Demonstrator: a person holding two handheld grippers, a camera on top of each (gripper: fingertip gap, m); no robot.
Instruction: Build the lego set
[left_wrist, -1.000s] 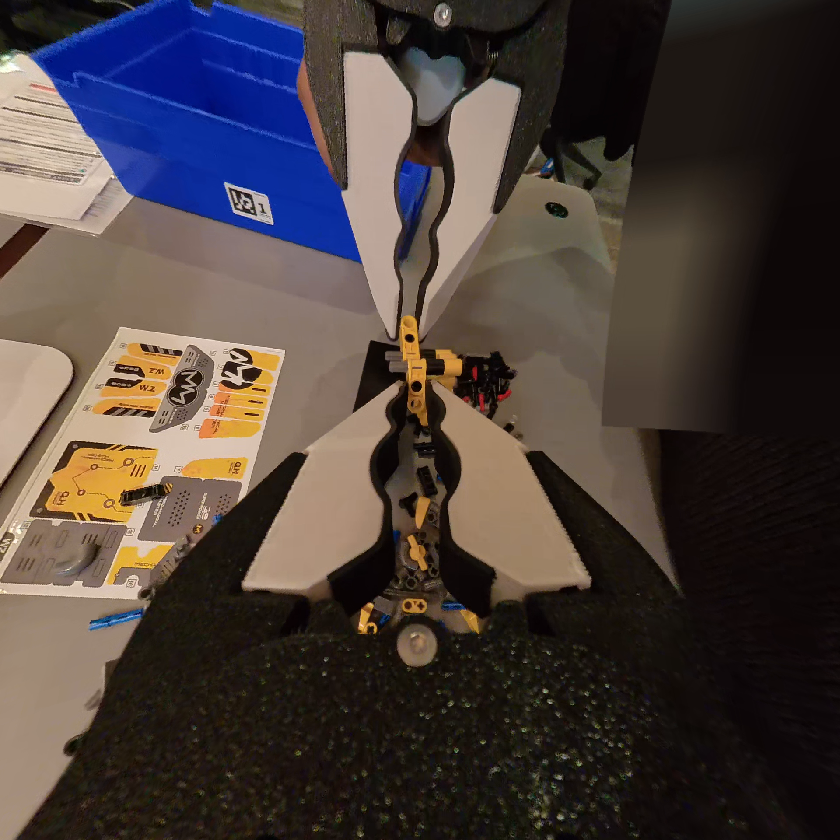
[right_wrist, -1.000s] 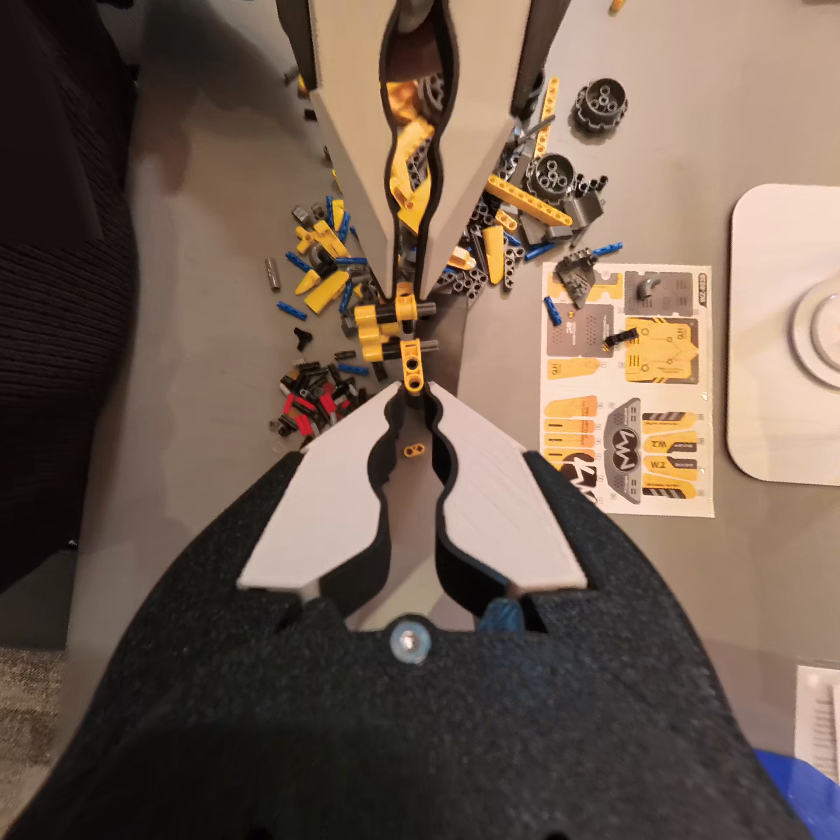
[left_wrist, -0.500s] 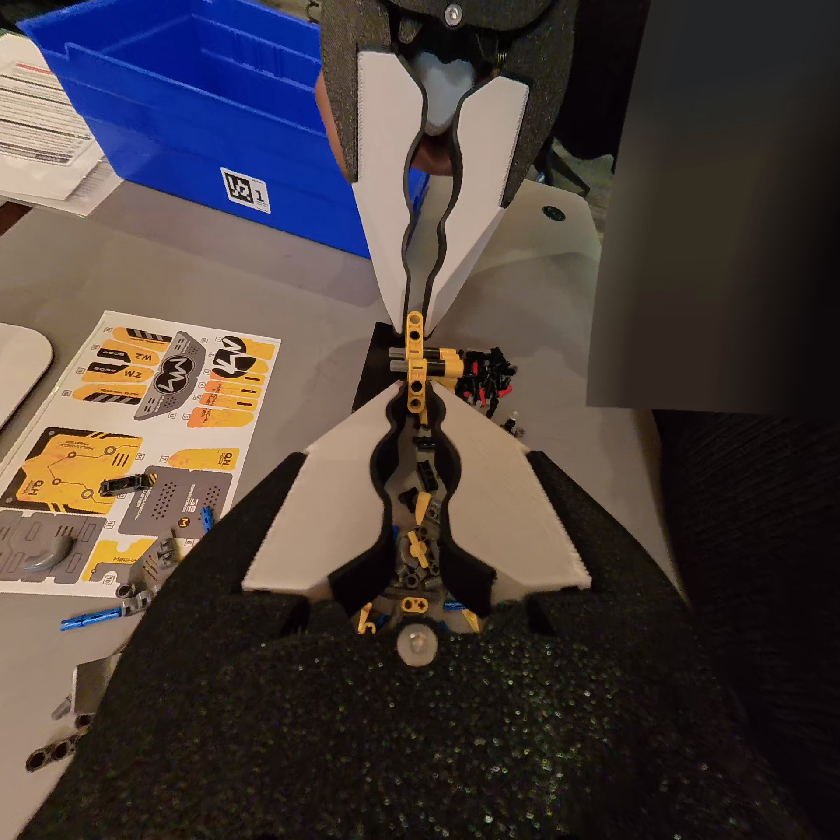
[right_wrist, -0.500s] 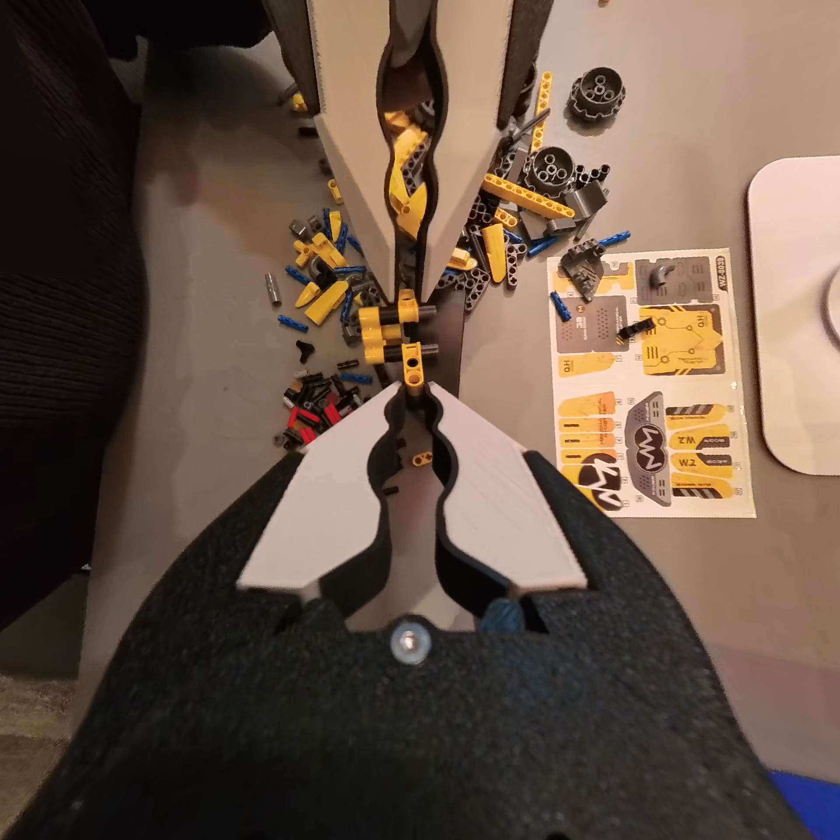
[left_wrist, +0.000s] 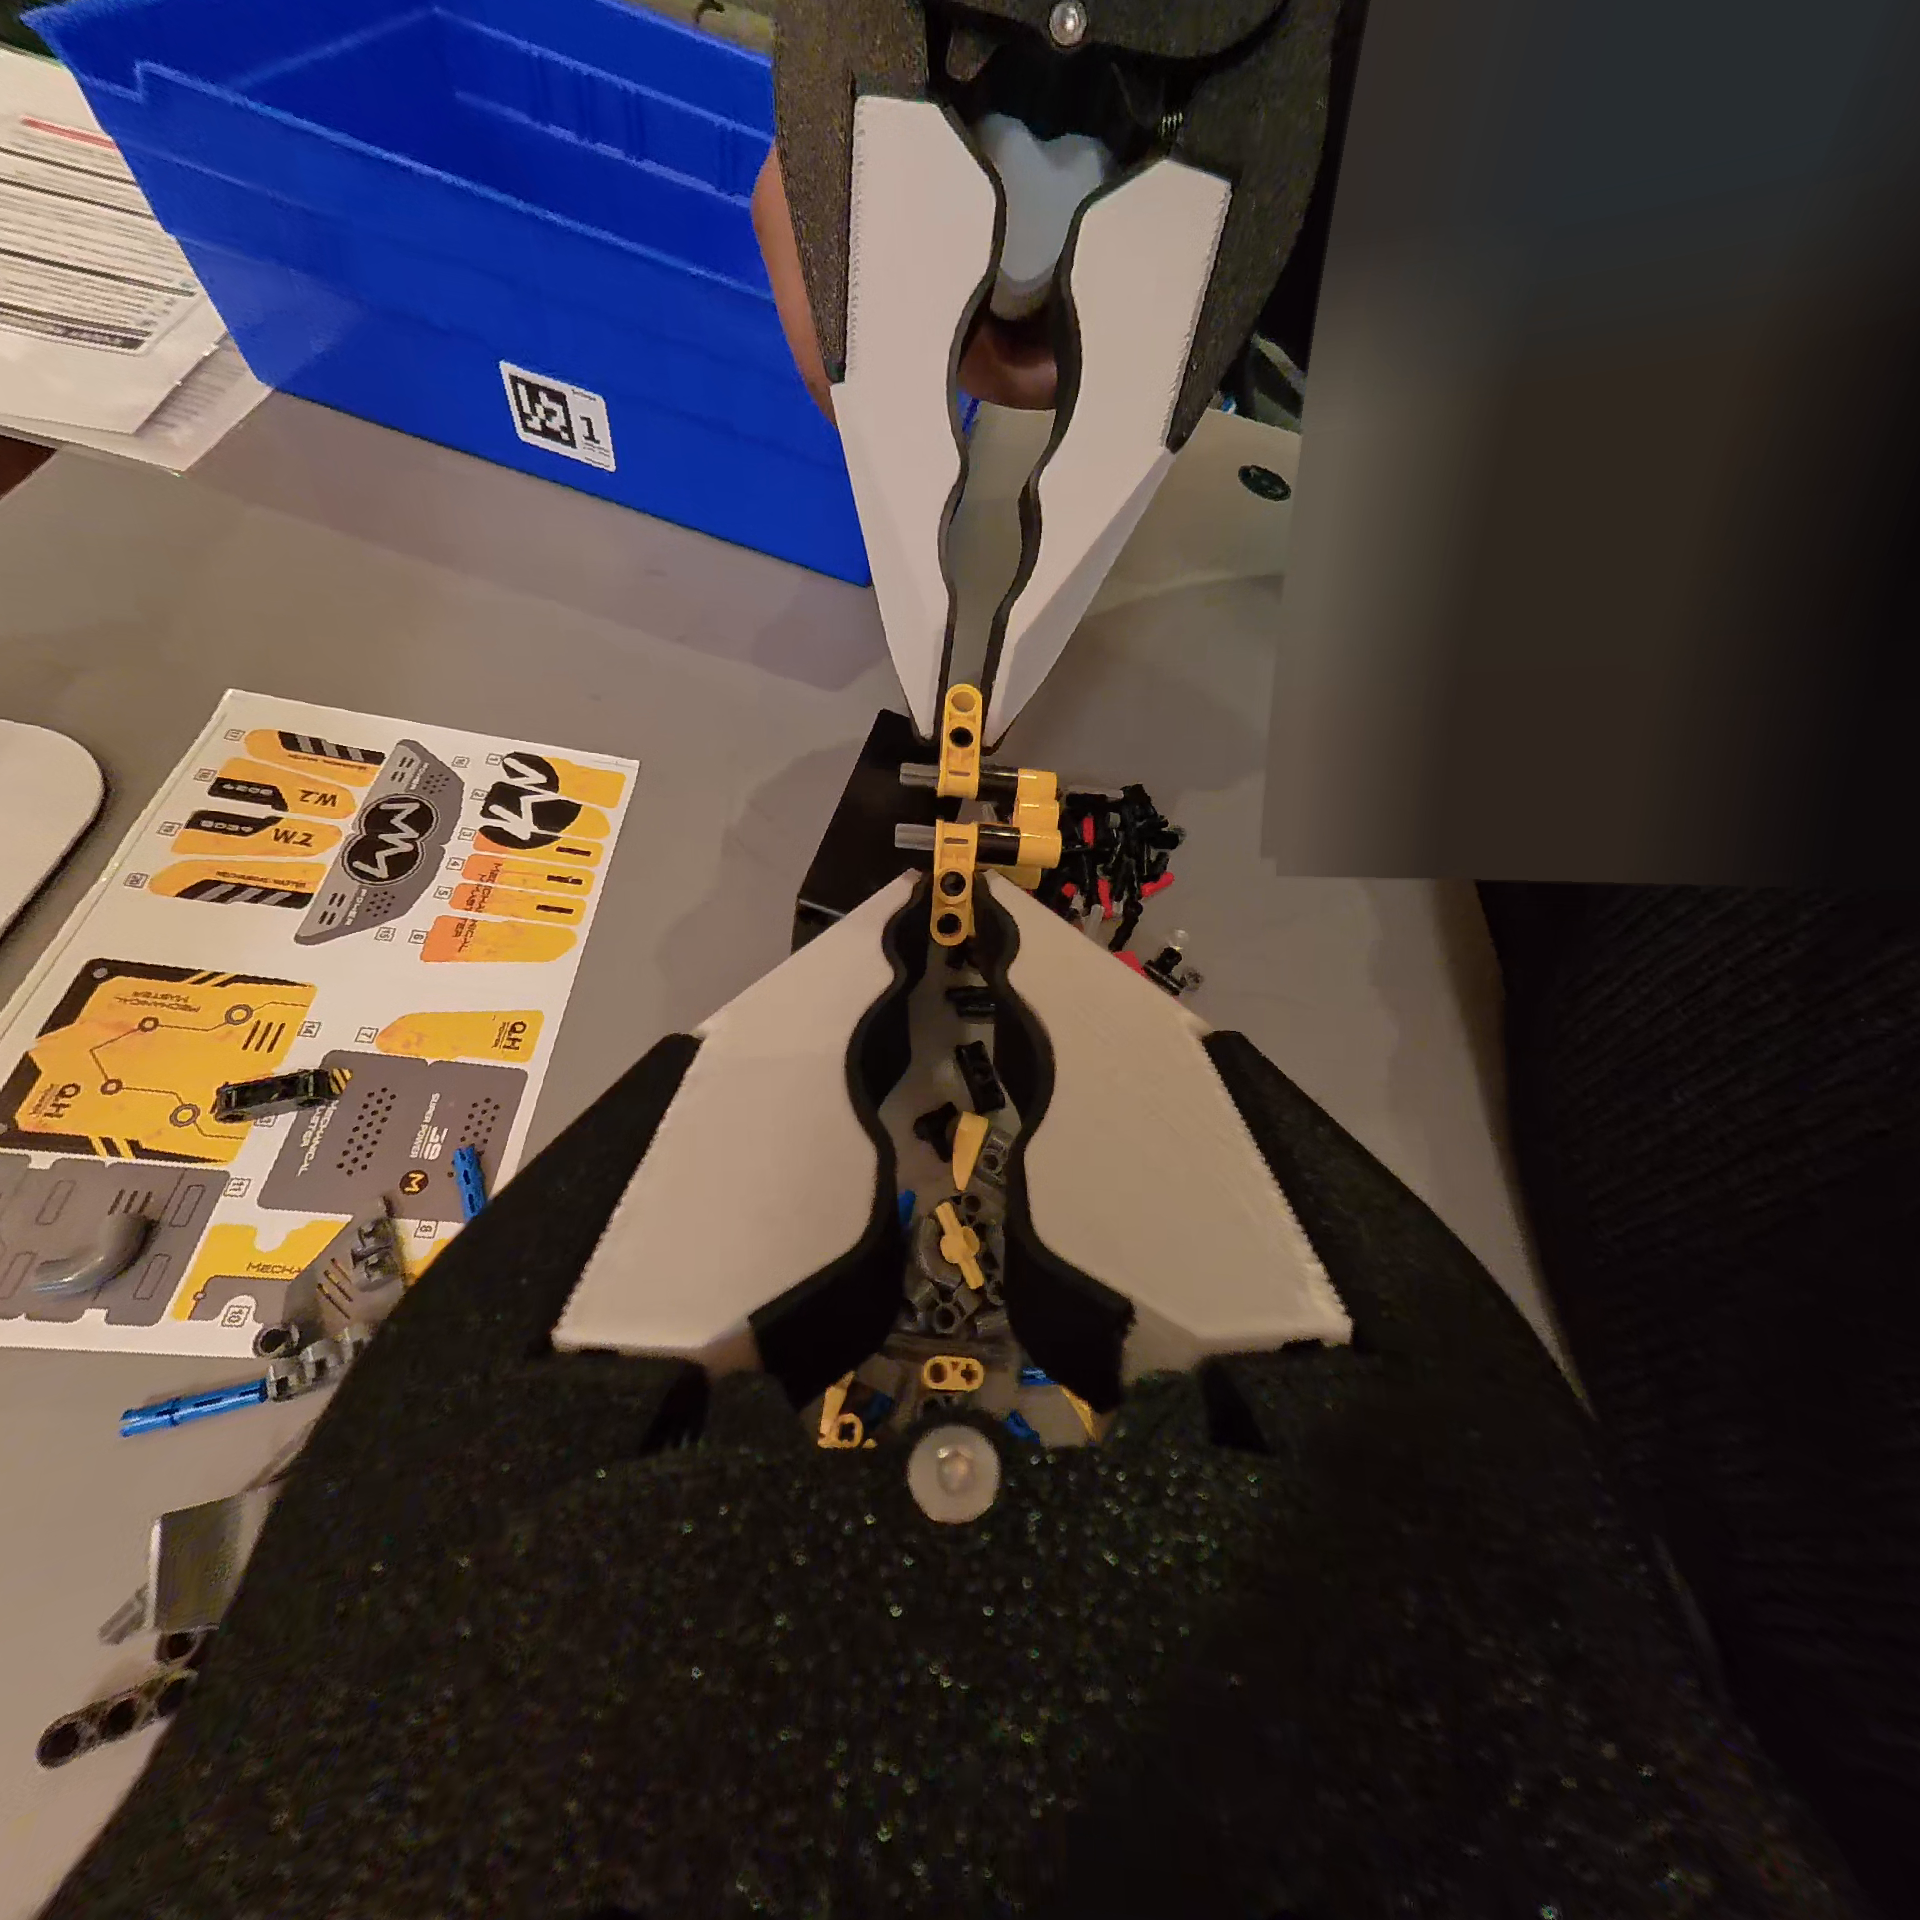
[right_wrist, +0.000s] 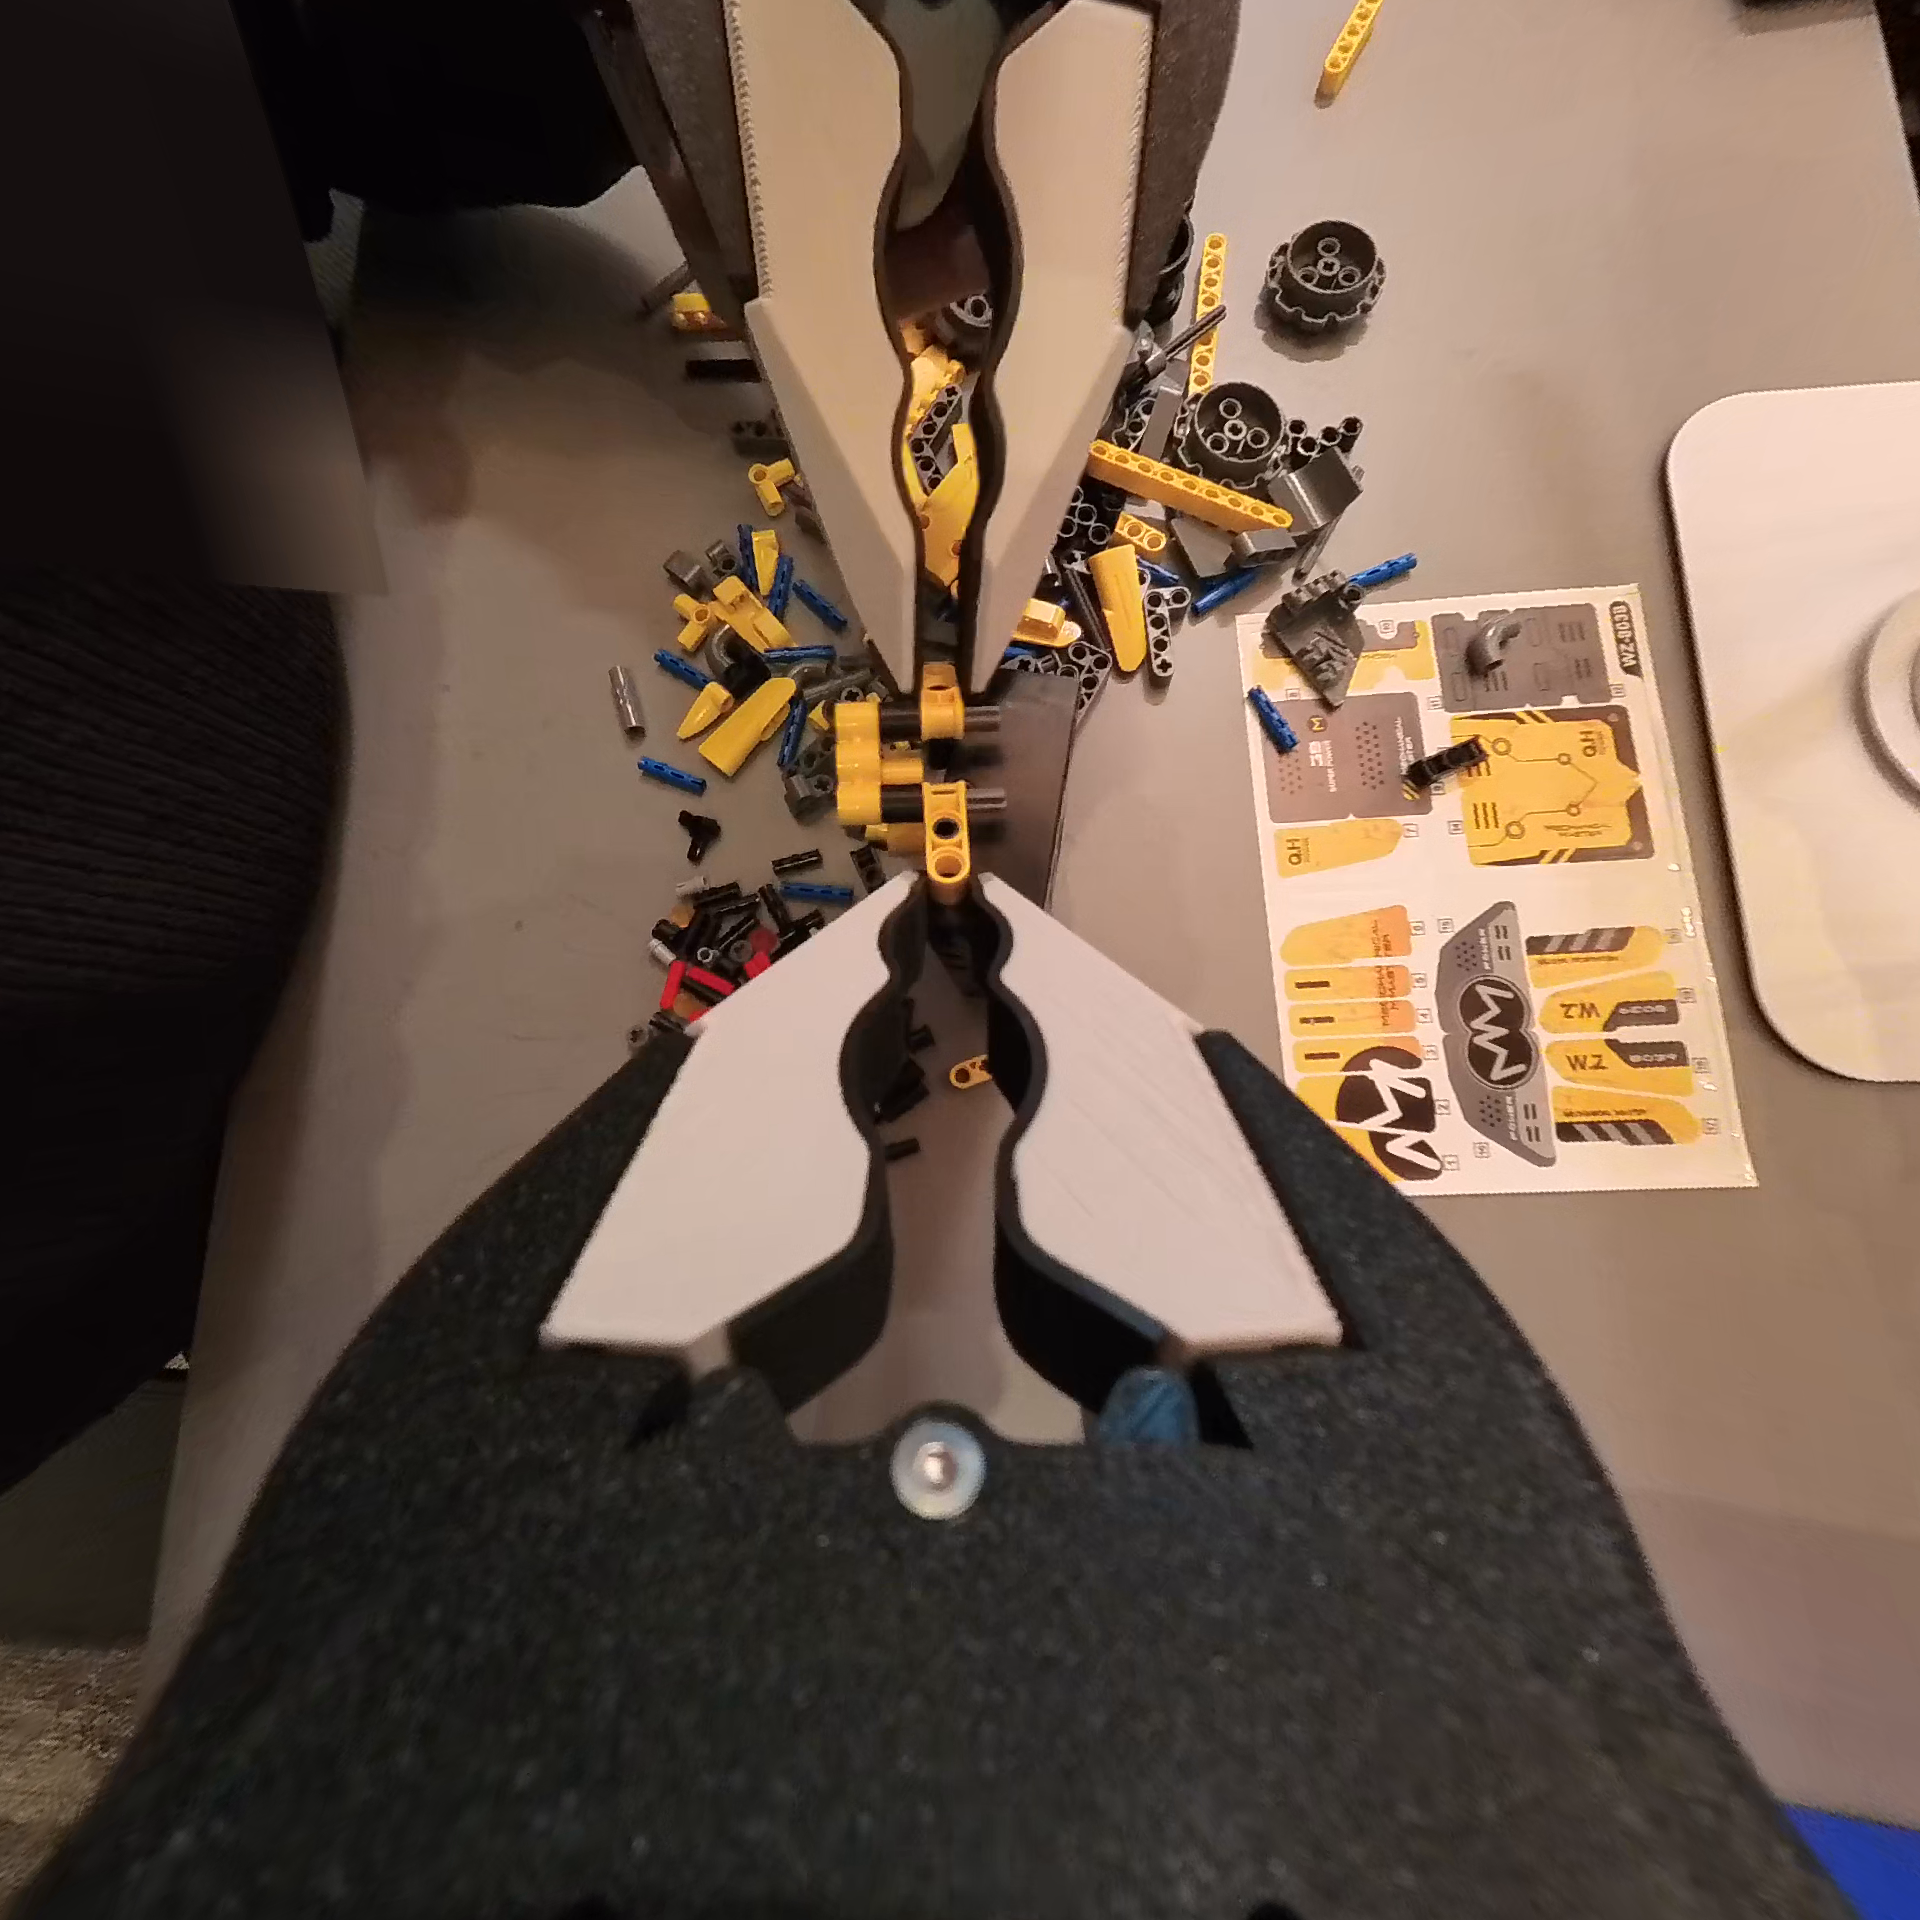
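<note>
A small yellow building-toy assembly (left_wrist: 1029, 821), two short yellow beams joined by black and grey axles and yellow connectors, hangs above the grey table. My left gripper (left_wrist: 953, 894) is shut on its near beam. My right gripper (left_wrist: 961, 717) comes in from the far side, tip to tip, and is shut on the other beam. In the right wrist view the right gripper (right_wrist: 945, 883) pinches the lower beam of the assembly (right_wrist: 868, 769), and the left gripper (right_wrist: 940, 681) pinches the upper one.
A blue bin (left_wrist: 416, 260) stands at the back left, with papers (left_wrist: 73, 260) beside it. A yellow and grey sticker sheet (right_wrist: 1475, 883) lies by a white pad (right_wrist: 1818, 675). Loose yellow, grey and blue parts (right_wrist: 1143, 520) and red and black pins (right_wrist: 727, 956) lie under the grippers. My left and right fingertips are right by each other.
Both grippers stay shut on the assembly. Both views have drifted slightly over the table, and the assembly keeps its place between the tips.
</note>
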